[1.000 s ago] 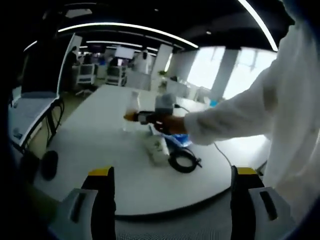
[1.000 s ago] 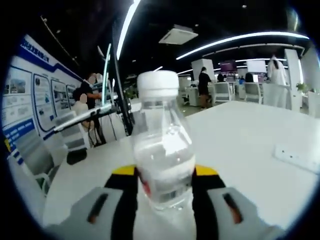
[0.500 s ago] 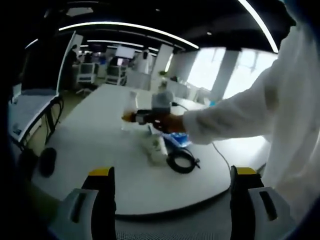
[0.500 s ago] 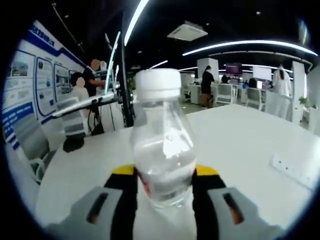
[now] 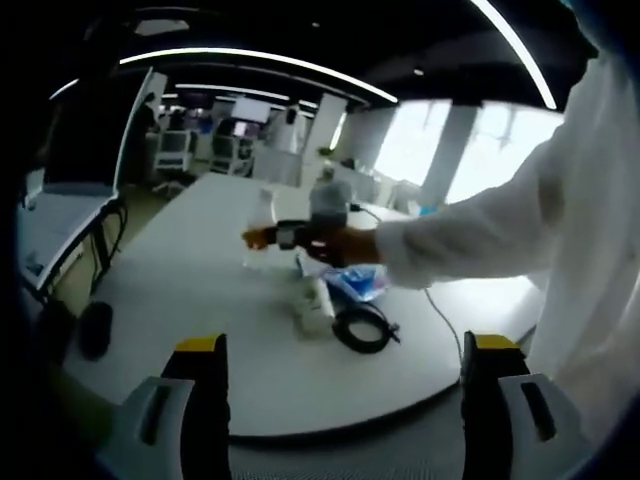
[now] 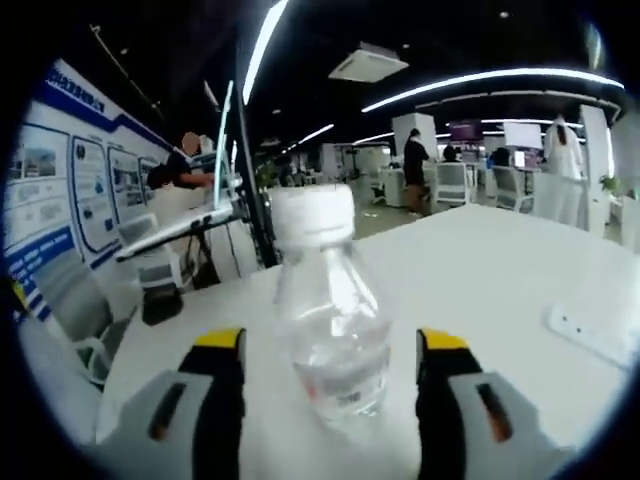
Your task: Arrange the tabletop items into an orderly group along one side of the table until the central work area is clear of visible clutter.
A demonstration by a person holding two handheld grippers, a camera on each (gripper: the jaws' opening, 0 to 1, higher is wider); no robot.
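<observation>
A clear water bottle (image 6: 330, 310) with a white cap stands upright on the white table (image 6: 500, 260). My right gripper (image 6: 331, 342) is open, its yellow-tipped jaws either side of the bottle with gaps showing. In the left gripper view the bottle (image 5: 262, 215) stands far out on the table, with the right gripper (image 5: 285, 236) at it, held by a hand in a white sleeve (image 5: 480, 235). Closer in lie a white box (image 5: 315, 300), a blue packet (image 5: 357, 283) and a black cable coil (image 5: 362, 328). My left gripper (image 5: 345, 350) hangs open off the table's near edge, holding nothing.
A white power strip (image 6: 595, 335) lies on the table to the right of the bottle. A black object (image 5: 95, 328) sits low at the left, beside the table. Desks, chairs and people fill the office behind. A thin cable (image 5: 445, 310) trails over the right edge.
My right gripper's jaws have spread apart and let go of the bottle, which now stands free between them. The left gripper has stayed open.
</observation>
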